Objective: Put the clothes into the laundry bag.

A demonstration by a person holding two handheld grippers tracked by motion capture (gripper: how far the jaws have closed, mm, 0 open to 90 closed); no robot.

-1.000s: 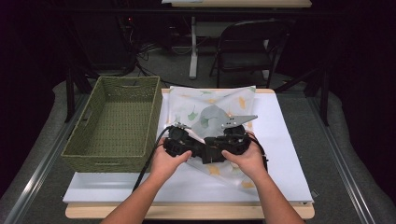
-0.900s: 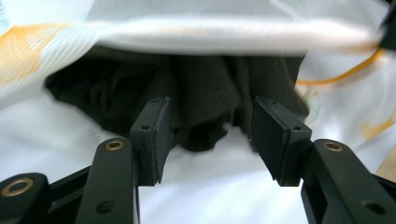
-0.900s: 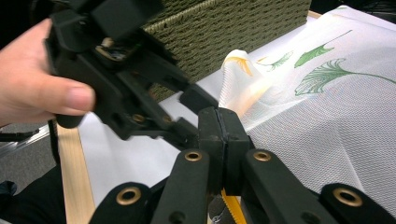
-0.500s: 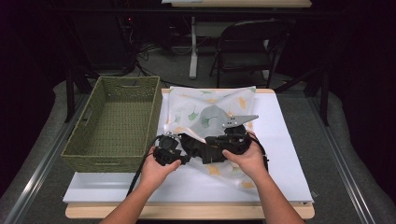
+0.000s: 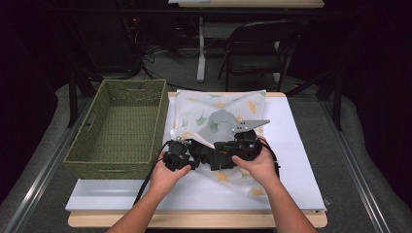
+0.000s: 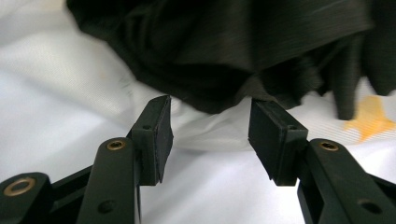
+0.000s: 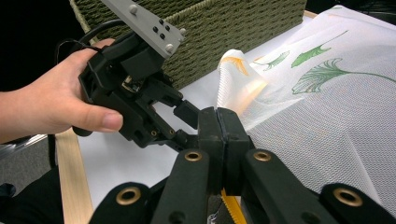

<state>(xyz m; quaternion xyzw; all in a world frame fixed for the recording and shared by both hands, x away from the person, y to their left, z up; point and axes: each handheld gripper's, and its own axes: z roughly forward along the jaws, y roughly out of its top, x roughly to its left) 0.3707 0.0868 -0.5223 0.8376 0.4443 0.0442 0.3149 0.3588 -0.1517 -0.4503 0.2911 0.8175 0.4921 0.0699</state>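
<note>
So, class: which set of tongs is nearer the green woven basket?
Left. The left tongs sit just beside the green woven basket; the right tongs are farther off, over the white leaf-print cloth.

A wood-edged table (image 5: 194,221) is covered by a white sheet (image 5: 301,160) at frame centre. A green woven basket (image 5: 119,128) is set on its left part, and a white leaf-printed cloth (image 5: 221,109) is spread just beside it, centre right.

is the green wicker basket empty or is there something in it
Empty. The high view looks straight into the basket and shows only its bare woven floor; the leaf-print cloth lies beside it on the table.
</note>
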